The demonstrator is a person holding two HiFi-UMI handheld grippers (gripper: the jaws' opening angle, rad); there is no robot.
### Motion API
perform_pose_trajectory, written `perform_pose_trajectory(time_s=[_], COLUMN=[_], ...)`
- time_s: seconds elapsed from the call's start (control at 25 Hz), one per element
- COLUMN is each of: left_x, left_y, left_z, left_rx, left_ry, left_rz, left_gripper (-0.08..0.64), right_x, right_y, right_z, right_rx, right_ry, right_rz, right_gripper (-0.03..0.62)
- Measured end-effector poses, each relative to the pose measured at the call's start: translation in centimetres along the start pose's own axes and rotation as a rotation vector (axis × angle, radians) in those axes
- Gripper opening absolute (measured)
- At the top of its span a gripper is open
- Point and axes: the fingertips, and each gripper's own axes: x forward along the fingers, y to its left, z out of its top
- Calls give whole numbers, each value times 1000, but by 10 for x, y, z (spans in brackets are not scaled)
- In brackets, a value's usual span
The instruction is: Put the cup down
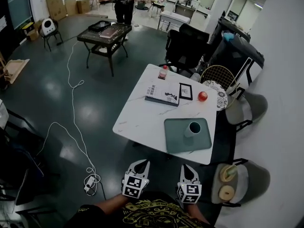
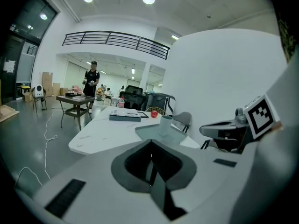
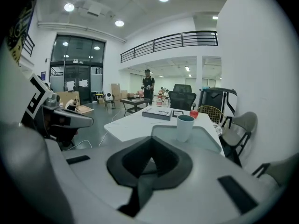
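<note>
Found cup (image 1: 194, 127) upright on grey tray (image 1: 175, 141) near white table's (image 1: 137, 120) front edge; book (image 1: 162, 95), apple (image 1: 203, 96), bottle (image 1: 163, 72) beyond. Saw left gripper (image 1: 141, 164) and right gripper (image 1: 186, 168) low, short of table, both with jaws pressed together

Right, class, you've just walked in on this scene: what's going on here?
A person stands at a white marble-patterned table with a two-jaw gripper in each hand. The left gripper and the right gripper are both shut and empty, held close to the body, short of the table's near edge. The teal cup stands upright on a grey-green tray, and neither gripper touches it.
</note>
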Motion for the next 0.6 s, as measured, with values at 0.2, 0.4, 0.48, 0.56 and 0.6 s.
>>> perform_pose_trajectory(time_s=[0.2,0.4,0.48,0.56,0.6], left_x=[2,-7,-12,-19,-23], left_y=[-52,-110,-129,-147,-157], left_z=[-9,-22,-27,-34,-38], left_rx=[27,38,39,38,39], left_ry=[5,20,19,16,16], left_rz=[-22,-32,-25,-13,-9], left_gripper=[9,9,9,9,9], right_x=[-39,-85,-101,-119,-128], right_y=[-32,-55,-64,-71,-74], right_z=[-32,-39,-52,-59,-61], right_rx=[27,21,12,-4,-12], right_ry=[-13,-54,-57,-65,-68], right_rz=[-18,-2,13,23,24], right_gripper=[6,6,6,6,6])
